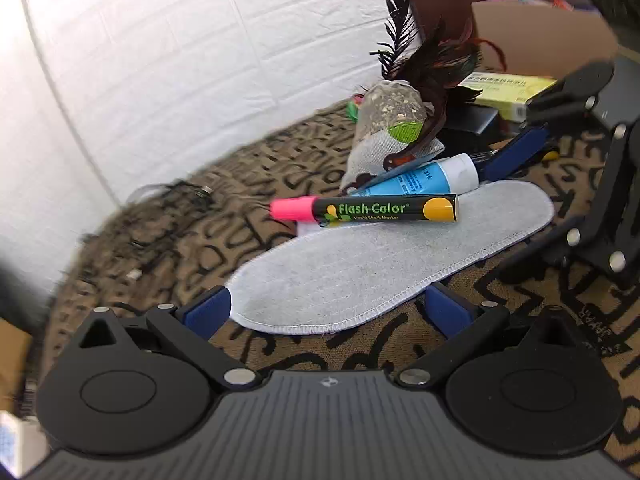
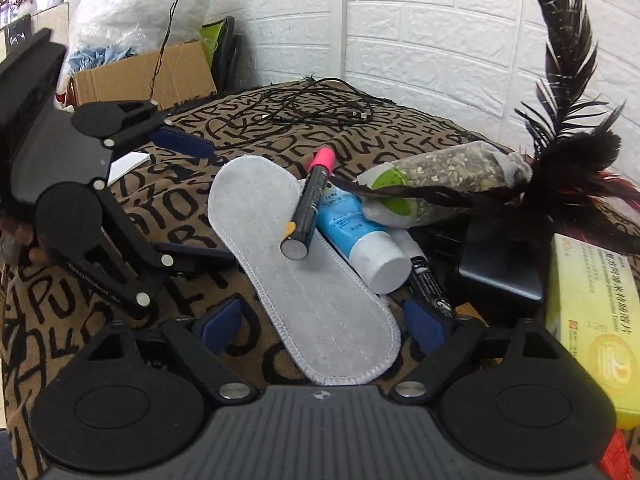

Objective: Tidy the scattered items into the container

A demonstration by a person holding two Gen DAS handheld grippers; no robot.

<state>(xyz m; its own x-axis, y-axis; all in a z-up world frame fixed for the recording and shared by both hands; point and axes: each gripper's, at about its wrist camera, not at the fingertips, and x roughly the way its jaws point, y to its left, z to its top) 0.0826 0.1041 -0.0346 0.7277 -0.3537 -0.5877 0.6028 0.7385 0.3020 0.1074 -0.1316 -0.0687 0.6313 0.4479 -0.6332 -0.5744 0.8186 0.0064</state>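
A grey felt insole [image 1: 360, 268] [image 2: 304, 272] lies on the letter-patterned cloth. Across its far part rests a black chalk marker [image 1: 384, 210] [image 2: 310, 204] with a pink cap, leaning on a blue tube [image 1: 420, 178] [image 2: 352, 228] with a white cap. Behind them are a clear bag of dried bits [image 1: 392, 114] [image 2: 440, 176] and a dark feather toy [image 1: 432, 68] [image 2: 568, 128]. My left gripper [image 1: 326, 308] [image 2: 200, 200] is open at the insole's long side. My right gripper [image 2: 324, 324] [image 1: 536, 192] is open, with the insole's near end between its fingers.
A yellow box [image 2: 592, 312] [image 1: 508, 88], a dark flat pack [image 2: 500, 268] and a second black marker [image 2: 430, 284] crowd the right. A tangle of black cable [image 2: 304, 108] lies at the back. Cardboard boxes [image 2: 148, 76] [image 1: 540, 36] stand beyond the cloth, against a white brick wall.
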